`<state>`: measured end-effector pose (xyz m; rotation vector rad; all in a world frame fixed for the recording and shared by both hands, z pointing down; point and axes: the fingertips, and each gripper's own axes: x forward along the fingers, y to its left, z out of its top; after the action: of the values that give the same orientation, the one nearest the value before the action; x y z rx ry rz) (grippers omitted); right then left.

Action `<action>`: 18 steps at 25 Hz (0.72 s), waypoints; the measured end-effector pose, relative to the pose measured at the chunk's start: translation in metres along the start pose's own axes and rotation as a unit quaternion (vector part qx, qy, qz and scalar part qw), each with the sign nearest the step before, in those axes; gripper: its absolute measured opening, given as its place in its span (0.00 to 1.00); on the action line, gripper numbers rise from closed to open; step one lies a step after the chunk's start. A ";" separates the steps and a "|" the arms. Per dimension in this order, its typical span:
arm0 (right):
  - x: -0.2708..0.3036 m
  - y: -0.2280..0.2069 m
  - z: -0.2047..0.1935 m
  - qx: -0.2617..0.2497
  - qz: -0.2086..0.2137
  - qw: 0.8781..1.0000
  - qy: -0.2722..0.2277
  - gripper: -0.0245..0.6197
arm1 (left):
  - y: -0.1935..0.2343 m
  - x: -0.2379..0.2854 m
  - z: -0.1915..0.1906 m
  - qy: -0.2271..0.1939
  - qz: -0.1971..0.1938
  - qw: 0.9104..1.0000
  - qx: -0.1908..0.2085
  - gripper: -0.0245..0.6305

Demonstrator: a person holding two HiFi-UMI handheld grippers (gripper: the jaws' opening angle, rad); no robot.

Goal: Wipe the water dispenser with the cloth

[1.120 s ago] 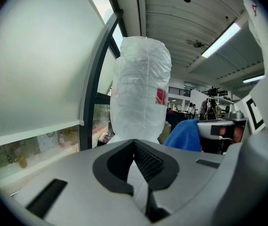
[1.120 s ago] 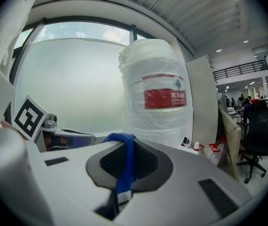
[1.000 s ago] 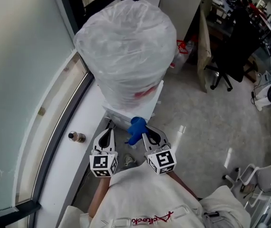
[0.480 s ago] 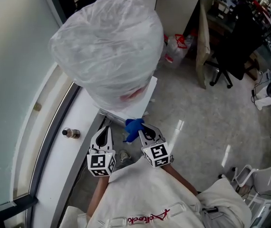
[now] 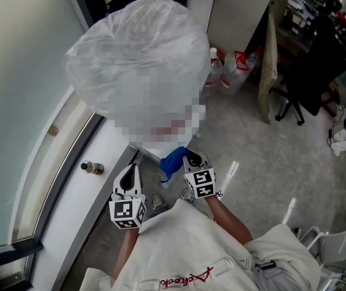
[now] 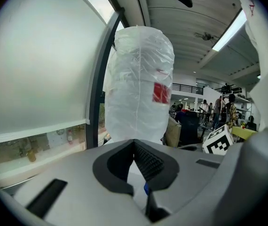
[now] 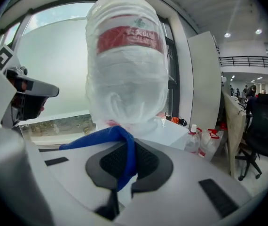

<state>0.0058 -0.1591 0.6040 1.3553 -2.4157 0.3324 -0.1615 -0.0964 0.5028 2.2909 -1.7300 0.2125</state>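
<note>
Office floor (image 5: 252,138) below: right hand-held gripper (image 5: 189,159) clamped on cloth (image 5: 172,161) by water dispenser (image 5: 136,71); left hand-held gripper (image 5: 133,170) closed, empty.

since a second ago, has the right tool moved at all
Yes. Judged against the small bottle on the sill, the right tool, shut on the blue cloth, has pushed forward toward the water dispenser, now ahead of the left tool.

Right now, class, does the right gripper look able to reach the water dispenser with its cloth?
Probably yes: the right gripper with the blue cloth sits right beside the water dispenser, nothing between them.
</note>
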 end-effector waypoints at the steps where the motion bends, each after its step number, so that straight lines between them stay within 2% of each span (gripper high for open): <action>1: 0.003 -0.006 0.001 0.000 0.000 1.000 0.000 0.07 | -0.002 0.000 0.000 0.000 0.003 1.000 -0.001 0.05; 12: 0.059 -0.087 0.008 -0.025 -0.012 0.999 0.023 0.07 | -0.017 0.007 0.001 -0.004 0.034 0.999 -0.013 0.05; 18: 0.095 -0.140 0.025 -0.050 -0.024 0.998 0.037 0.07 | -0.018 0.005 -0.002 0.000 0.050 0.999 -0.016 0.05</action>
<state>0.0751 -0.3137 0.6246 1.3303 -2.3033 0.2416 -0.1426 -0.0961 0.5040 2.1836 -1.8363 0.2025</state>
